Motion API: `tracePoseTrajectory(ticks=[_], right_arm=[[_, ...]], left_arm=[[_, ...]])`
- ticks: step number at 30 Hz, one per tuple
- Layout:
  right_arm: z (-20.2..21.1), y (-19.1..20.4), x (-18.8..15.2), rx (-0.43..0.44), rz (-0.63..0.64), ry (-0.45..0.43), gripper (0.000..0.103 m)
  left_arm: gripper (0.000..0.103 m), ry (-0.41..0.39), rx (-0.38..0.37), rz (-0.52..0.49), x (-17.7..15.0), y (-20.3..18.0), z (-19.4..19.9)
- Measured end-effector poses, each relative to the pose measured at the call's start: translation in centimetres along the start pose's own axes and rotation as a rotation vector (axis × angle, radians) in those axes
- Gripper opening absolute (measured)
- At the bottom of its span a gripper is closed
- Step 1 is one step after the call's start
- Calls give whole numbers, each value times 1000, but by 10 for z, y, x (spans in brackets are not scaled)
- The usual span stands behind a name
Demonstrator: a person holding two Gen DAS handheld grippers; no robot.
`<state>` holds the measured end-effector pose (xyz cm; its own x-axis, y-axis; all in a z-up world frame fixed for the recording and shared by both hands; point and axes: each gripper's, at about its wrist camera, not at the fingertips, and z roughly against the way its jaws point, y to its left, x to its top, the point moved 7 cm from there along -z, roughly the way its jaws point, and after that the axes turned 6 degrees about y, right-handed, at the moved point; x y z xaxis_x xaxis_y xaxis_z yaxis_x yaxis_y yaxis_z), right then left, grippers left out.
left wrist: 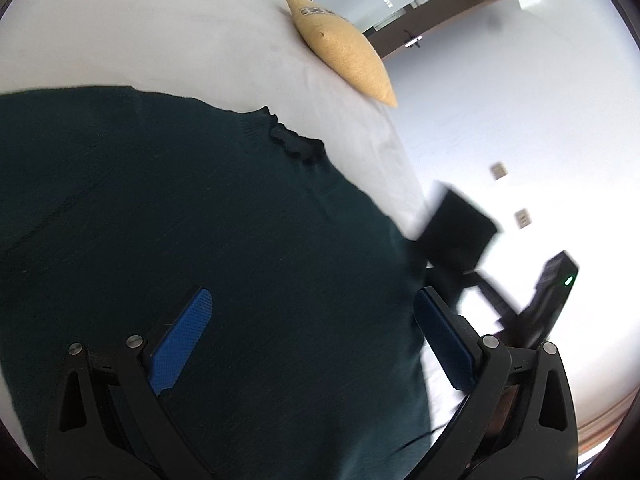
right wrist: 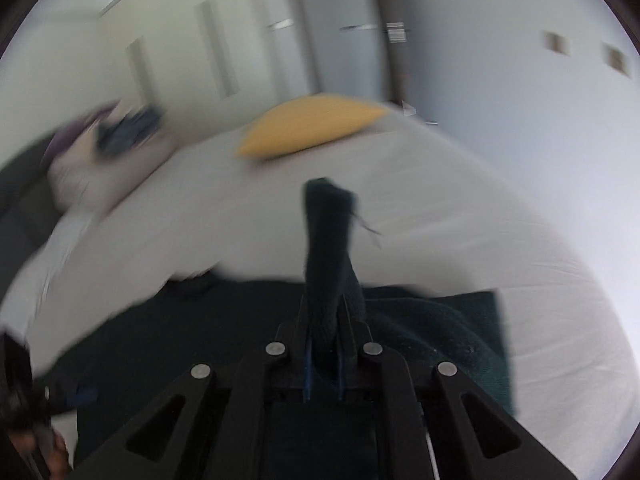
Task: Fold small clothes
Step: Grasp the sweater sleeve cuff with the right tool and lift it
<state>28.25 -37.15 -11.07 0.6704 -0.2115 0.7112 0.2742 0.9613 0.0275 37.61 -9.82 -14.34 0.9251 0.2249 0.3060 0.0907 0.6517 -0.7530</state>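
A dark green knitted sweater (left wrist: 192,216) lies spread on a white bed (left wrist: 160,32), its ribbed collar (left wrist: 294,142) toward the pillow. My left gripper (left wrist: 312,312) hovers just over the sweater's body, open and empty, blue pads wide apart. In the blurred right wrist view, my right gripper (right wrist: 324,344) is shut on a sleeve or edge of the sweater (right wrist: 326,240), which sticks up from the jaws above the rest of the garment (right wrist: 200,344). The right gripper also shows as a blurred dark shape in the left wrist view (left wrist: 460,232).
A yellow pillow (left wrist: 344,48) lies at the far end of the bed and shows in the right wrist view (right wrist: 312,126). A pile of other clothes (right wrist: 100,140) sits at the bed's left. White wall with sockets (left wrist: 522,218) to the right.
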Motion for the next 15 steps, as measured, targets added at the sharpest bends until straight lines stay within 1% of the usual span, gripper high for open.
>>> tracePoseTrajectory(ticks=[2, 3, 5, 8, 11, 14, 15], right_arm=[[-25, 46, -16, -4, 107, 37, 9], [-41, 66, -27, 12, 139, 73, 9], [-55, 84, -47, 30, 159, 115, 9], [-66, 88, -59, 41, 149, 136, 10], [-66, 92, -61, 36, 152, 132, 10], [-61, 97, -55, 16, 179, 129, 12], [-71, 116, -64, 16, 186, 129, 15]], left_arm=[[102, 16, -41, 41, 5, 6, -6], [102, 35, -78, 79, 8, 12, -12], [102, 49, -123, 130, 12, 19, -17], [102, 76, -182, 210, 21, 30, -32], [102, 114, -215, 247, 24, 32, -45], [102, 166, -252, 271, 29, 26, -68], [102, 176, -254, 271, 30, 23, -74]])
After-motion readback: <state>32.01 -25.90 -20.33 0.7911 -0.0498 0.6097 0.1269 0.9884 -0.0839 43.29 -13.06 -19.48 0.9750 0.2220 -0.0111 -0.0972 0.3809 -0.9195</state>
